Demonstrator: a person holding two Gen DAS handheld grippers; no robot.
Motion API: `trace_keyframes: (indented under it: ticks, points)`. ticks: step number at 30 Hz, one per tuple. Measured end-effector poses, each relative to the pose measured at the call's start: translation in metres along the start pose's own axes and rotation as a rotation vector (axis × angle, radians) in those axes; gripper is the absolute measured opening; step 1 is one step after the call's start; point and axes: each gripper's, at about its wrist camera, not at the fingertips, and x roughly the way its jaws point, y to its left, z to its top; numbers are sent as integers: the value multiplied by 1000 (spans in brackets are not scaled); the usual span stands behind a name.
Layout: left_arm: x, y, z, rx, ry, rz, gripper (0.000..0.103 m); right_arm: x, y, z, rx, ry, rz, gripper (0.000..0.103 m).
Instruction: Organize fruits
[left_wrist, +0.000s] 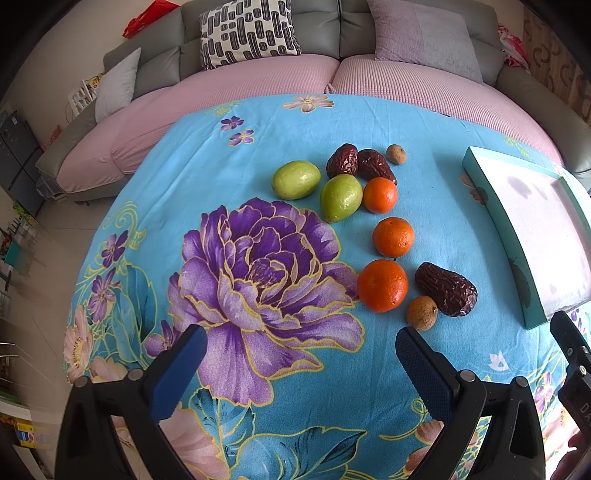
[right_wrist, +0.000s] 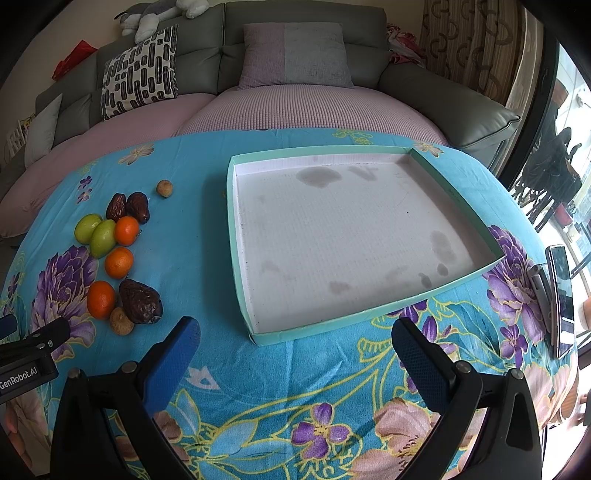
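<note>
Both tongs empty. Left gripper has its blue pads spread wide, nothing between them; right gripper is the same, hovering just short of the tray's near rim.

Fruit is all loose on the floral tablecloth, none in the cardboard tray yet, so the task looks unstarted. The cluster lies ahead and right of the left gripper and off to the left of the right one. The tray sits to the right of the fruit, directly ahead of the right gripper.

Nearest candidates in the left wrist view: small brown longan, touching the big wrinkled date, with a mandarin just beside them. The longan sits just beyond the left gripper's right pad, so the left one is the nearer, by a small margin.

The date's long axis runs diagonally, upper-left to lower-right in that view; jaws should likely close across its short width. Further back: two more mandarins, two green jujubes, two dates, one more longan.
</note>
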Motion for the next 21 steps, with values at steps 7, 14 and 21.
trace_keyframes:
  ticks: [7,14,21]
  points:
    - [0,0,0,0,1,0,103,0,0,0,1,0,0,103]
    - [0,-1,0,0,1,1,103,0,0,0,1,1,1,103]
    - [3,-2,0,10,17,18,103,3,0,0,3,14,12,103]
